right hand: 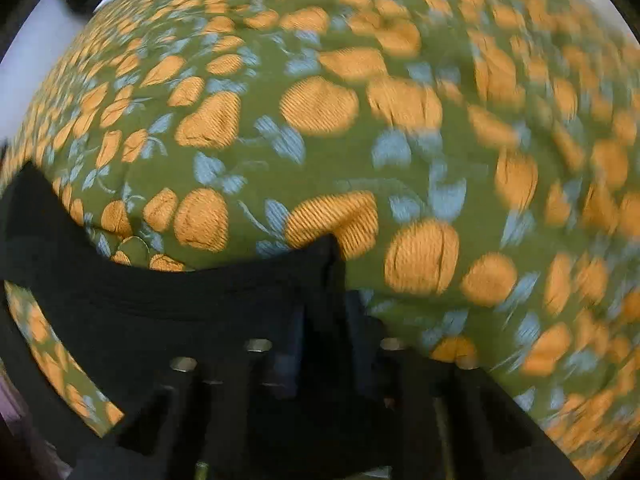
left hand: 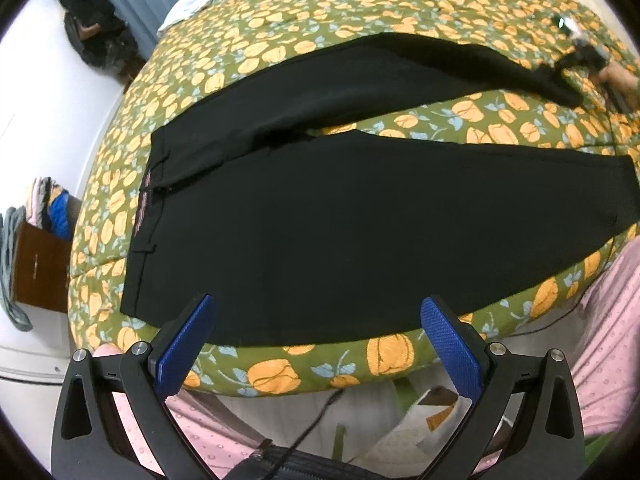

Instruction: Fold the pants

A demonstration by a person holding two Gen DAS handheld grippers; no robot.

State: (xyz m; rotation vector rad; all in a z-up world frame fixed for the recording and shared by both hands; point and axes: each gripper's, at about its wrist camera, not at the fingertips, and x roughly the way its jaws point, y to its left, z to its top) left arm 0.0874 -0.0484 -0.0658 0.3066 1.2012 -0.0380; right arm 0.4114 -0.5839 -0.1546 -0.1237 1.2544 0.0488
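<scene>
Black pants (left hand: 304, 216) lie spread on a bed, waistband to the left, two legs running right with a gap between them. My left gripper (left hand: 316, 320) is open, blue pads wide apart, hovering over the near edge of the near leg. My right gripper (left hand: 576, 66) shows at the far leg's hem at the upper right. In the blurred right wrist view my right gripper (right hand: 328, 264) is shut on the black hem of the pants (right hand: 168, 296), held just above the bedspread.
The bedspread (left hand: 400, 356) is green with orange and blue flowers. A wooden nightstand (left hand: 40, 268) with piled clothes stands left of the bed. A dark bag (left hand: 92, 28) sits by the far wall. My pink-clad legs (left hand: 612, 344) are at the bed's near edge.
</scene>
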